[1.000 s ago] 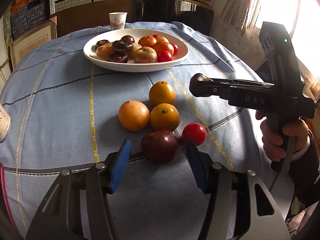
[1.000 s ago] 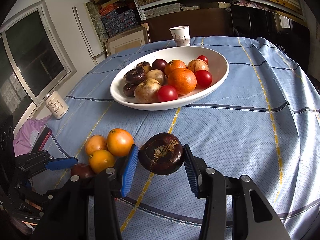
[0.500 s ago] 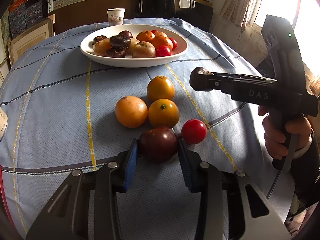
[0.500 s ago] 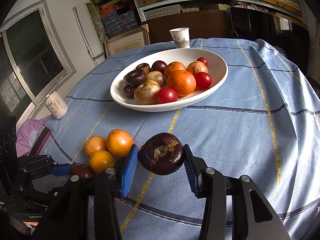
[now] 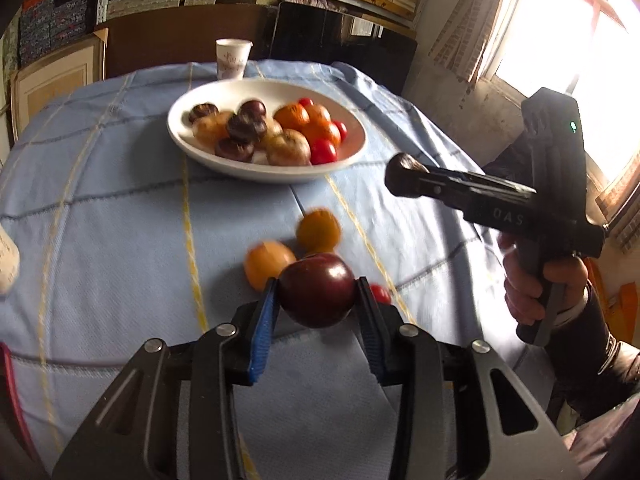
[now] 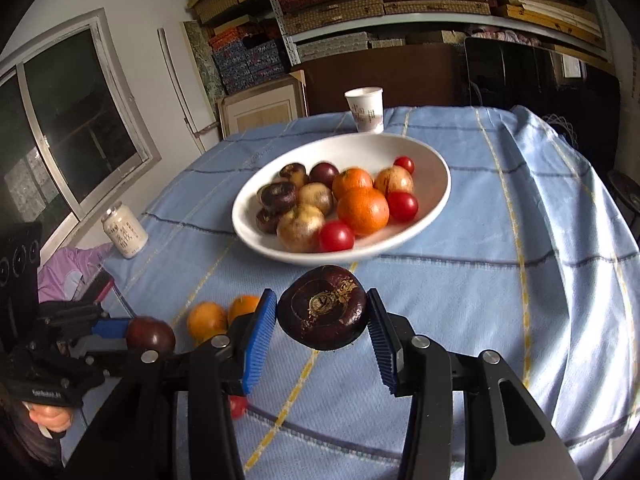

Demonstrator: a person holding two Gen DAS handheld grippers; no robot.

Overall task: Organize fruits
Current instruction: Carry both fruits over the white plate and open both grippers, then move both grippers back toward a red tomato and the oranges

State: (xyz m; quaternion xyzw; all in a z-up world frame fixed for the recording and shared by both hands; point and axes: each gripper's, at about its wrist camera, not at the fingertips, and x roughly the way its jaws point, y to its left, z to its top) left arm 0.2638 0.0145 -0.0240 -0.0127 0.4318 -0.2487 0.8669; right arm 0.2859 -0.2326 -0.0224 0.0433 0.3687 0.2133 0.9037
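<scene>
The left gripper (image 5: 317, 295) pinches a dark red plum (image 5: 318, 295) low in the frame, while the right gripper (image 6: 322, 312) clamps a brown water chestnut (image 6: 323, 307) below the white bowl (image 6: 434, 184).

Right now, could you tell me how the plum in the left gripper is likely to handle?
The plum looks smooth and glossy, so it may slip between the pads of the left gripper. It is round, so it would probably roll if set on the flat cloth. The pads do not visibly dent it, so it seems firm.
</scene>
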